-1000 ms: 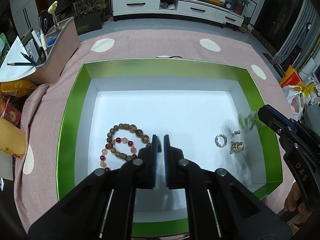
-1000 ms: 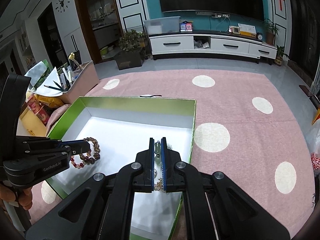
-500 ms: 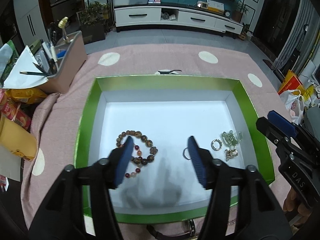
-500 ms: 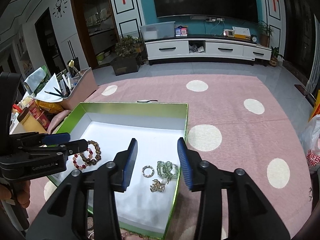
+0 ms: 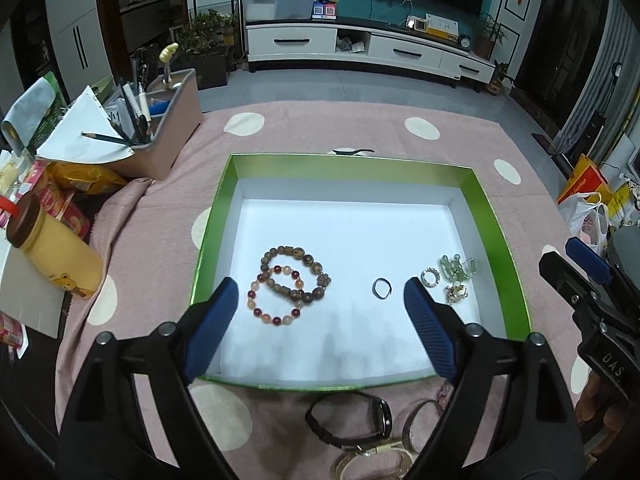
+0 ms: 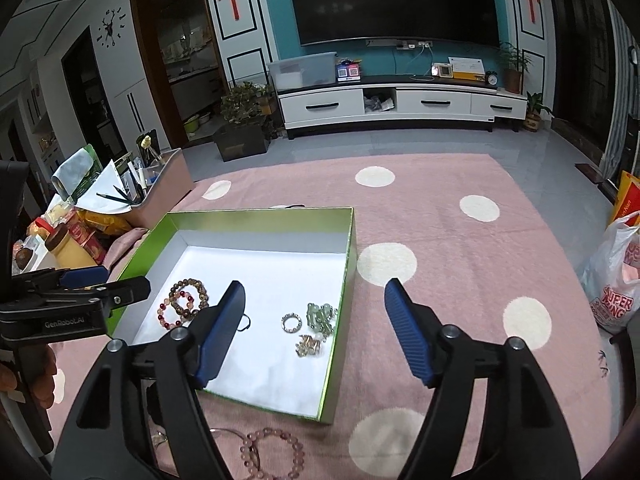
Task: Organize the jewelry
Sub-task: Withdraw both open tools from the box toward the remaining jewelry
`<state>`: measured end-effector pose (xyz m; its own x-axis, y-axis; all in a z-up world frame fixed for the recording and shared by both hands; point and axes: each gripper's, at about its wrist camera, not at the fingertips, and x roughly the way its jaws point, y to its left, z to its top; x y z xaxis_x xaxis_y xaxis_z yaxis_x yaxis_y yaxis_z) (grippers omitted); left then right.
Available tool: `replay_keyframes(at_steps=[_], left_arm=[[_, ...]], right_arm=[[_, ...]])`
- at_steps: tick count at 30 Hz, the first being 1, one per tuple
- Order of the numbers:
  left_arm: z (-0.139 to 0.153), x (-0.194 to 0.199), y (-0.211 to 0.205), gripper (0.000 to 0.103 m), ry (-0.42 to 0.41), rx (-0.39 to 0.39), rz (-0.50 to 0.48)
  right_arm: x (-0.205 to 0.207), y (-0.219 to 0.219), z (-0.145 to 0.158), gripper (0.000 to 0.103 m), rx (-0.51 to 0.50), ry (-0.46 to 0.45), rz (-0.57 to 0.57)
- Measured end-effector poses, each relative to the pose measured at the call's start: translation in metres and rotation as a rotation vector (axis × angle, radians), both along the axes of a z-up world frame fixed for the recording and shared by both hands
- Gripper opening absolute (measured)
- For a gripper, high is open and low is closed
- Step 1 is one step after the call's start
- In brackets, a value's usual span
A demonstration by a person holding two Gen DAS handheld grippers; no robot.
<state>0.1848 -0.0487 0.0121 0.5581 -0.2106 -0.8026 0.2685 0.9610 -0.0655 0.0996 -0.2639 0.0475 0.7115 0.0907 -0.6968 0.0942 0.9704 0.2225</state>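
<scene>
Pink cloth with pale dots [image 6: 460,248] is spread across the work surface, and a living room with a white media cabinet is seen beyond it. On the cloth a green box lid with a white floor [image 5: 492,216] is laid as the sorting tray. Inside it, two beaded bracelets [image 5: 290,282] are overlapped at the left, a thin dark ring [image 5: 382,289] is placed near the middle, and a sparkly ring [image 5: 430,278], a green bead piece [image 5: 458,268] and a small gold item [image 5: 456,293] are clustered by the right wall.

The left gripper [image 5: 320,312] is held wide apart and empty above the tray's near edge; the right gripper [image 6: 316,328] is likewise spread wide and empty, straddling the tray's right wall.

Several risks are judged from this. The cluster at the right is packed closely, so a neighbouring piece could be dragged or caught when one is pinched. The thin ring lies flat and could be skidded across the smooth floor instead of lifted. The tray looks light, and it could be shoved if the right wall is struck by a finger on the way down.

A black watch [image 5: 352,420] and bangles [image 5: 416,428], waiting on the cloth just before the tray, are shown only by the left wrist view. A pink beaded bracelet [image 6: 272,454] there is shown plainly only by the right wrist view.
</scene>
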Motion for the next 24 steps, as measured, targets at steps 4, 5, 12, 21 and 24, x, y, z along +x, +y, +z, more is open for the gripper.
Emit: replay_keyframes(at_steps=[4,5,12,21,24], left_arm=[[0.004,-0.012,0.003,0.092,-0.012,-0.002,0.002],[0.005,-0.016,0.004,0.093,-0.015,0.0,0.0],[0.013,-0.04,0.013,0.094,-0.029,-0.006,-0.004],[0.022,-0.072,0.023,0.094,-0.052,-0.021,-0.013],[0.024,-0.082,0.027,0.094,-0.054,-0.031,-0.015]], right_arm=[[-0.016,0.0,0.008,0.08,-0.006,-0.01,-0.011],[-0.021,0.0,0.011,0.081,-0.007,-0.012,-0.013],[-0.043,-0.002,0.021,0.083,-0.01,-0.023,-0.031],[-0.068,-0.001,0.034,0.083,-0.013,-0.044,-0.039],[-0.075,-0.001,0.036,0.083,-0.016,-0.047,-0.04]])
